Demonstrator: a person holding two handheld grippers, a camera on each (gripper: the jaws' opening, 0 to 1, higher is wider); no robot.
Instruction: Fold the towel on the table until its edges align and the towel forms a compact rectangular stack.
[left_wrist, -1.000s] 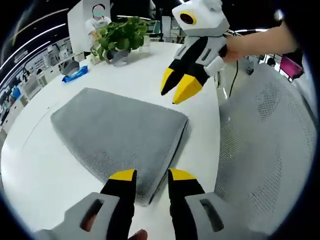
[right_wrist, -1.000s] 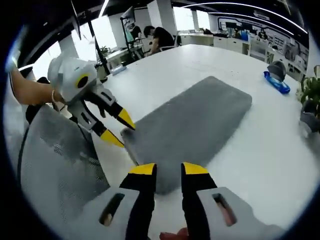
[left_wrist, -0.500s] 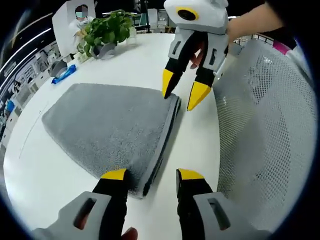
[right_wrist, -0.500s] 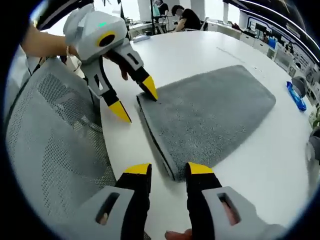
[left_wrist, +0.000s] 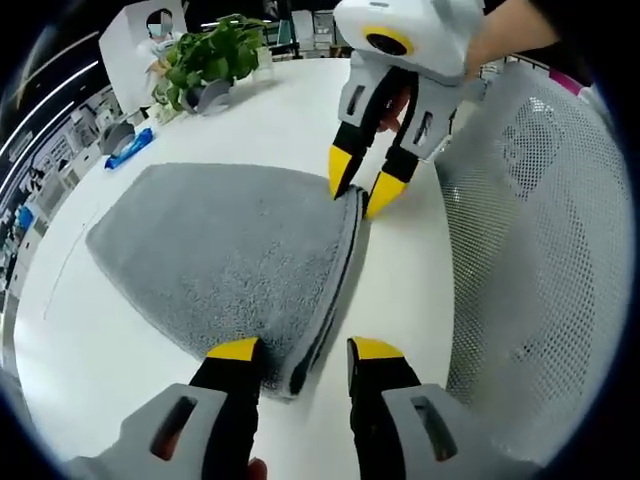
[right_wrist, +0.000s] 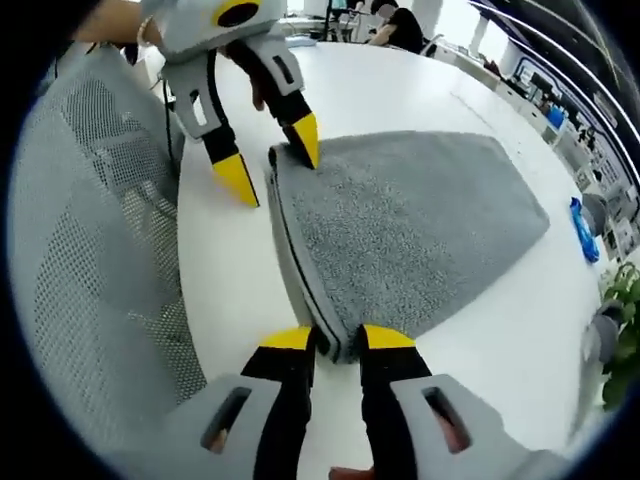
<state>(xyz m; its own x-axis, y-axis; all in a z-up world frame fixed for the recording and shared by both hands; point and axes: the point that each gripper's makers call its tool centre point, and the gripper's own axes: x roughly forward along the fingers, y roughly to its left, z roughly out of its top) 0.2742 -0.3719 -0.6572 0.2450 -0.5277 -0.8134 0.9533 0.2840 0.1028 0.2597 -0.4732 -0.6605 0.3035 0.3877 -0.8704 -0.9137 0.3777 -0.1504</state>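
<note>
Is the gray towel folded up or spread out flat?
Folded. The gray towel shows stacked layers along its near edge in both views, lying on the white table as a thick pad.

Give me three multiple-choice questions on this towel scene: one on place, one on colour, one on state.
1. Where is the plant?
A. on the table's far side
B. on the towel
C. on the chair

2. What colour is the towel?
A. blue
B. grey
C. white

3. How is the towel?
A. spread in one layer
B. rolled up
C. folded in layers

Key: 1 A, it stands past the towel on the table; 2 B, grey pile; 3 C, stacked edges show by the right claw and the left claw.
</note>
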